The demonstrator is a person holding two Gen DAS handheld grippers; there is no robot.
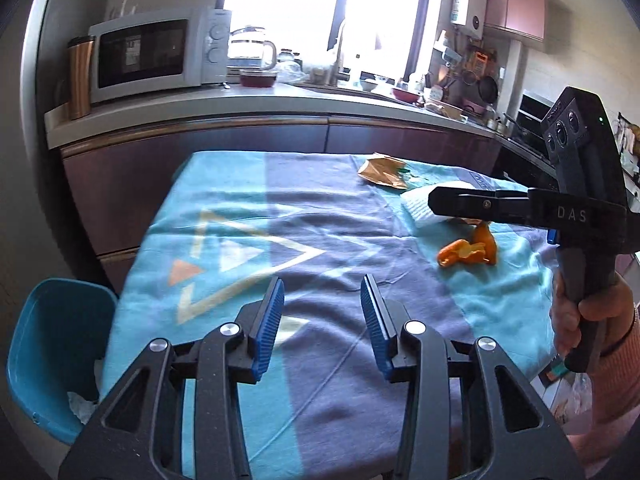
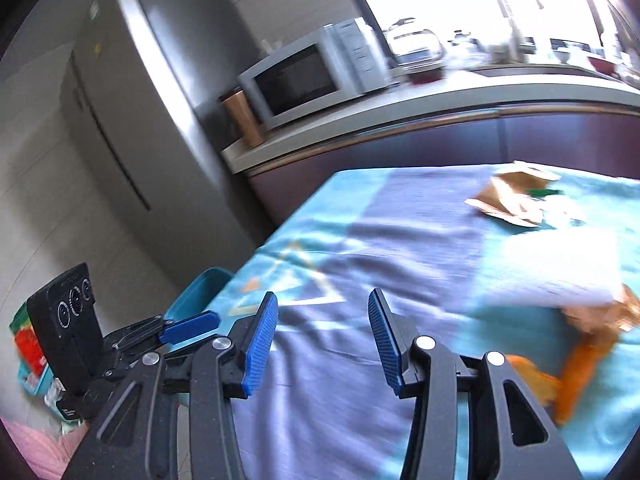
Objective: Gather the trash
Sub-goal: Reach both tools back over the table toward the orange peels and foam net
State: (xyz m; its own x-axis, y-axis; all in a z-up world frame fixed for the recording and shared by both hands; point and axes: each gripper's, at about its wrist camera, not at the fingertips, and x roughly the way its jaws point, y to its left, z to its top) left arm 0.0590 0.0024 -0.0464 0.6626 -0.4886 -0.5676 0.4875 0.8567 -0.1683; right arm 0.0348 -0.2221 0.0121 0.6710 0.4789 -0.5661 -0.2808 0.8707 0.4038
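My left gripper (image 1: 322, 280) hangs open over the near part of the blue and grey tablecloth (image 1: 304, 216), with nothing between its blue pads. The right gripper (image 1: 434, 200), held by a hand (image 1: 580, 312), reaches in from the right above a white tissue (image 1: 416, 210). Orange peel (image 1: 468, 250) lies just below it, and a brown paper wrapper (image 1: 382, 170) sits farther back. In the right wrist view my right gripper (image 2: 323, 294) is open and empty. The peel (image 2: 580, 376), the tissue (image 2: 560, 272) and the wrapper (image 2: 516, 196) lie to its right.
A blue bin (image 1: 52, 344) holding white crumpled paper stands off the table's left edge, also seen as the bin (image 2: 200, 296) beside my left gripper (image 2: 208, 320). Behind the table runs a counter (image 1: 280, 100) with a microwave (image 1: 156, 52). A fridge (image 2: 132, 80) stands left.
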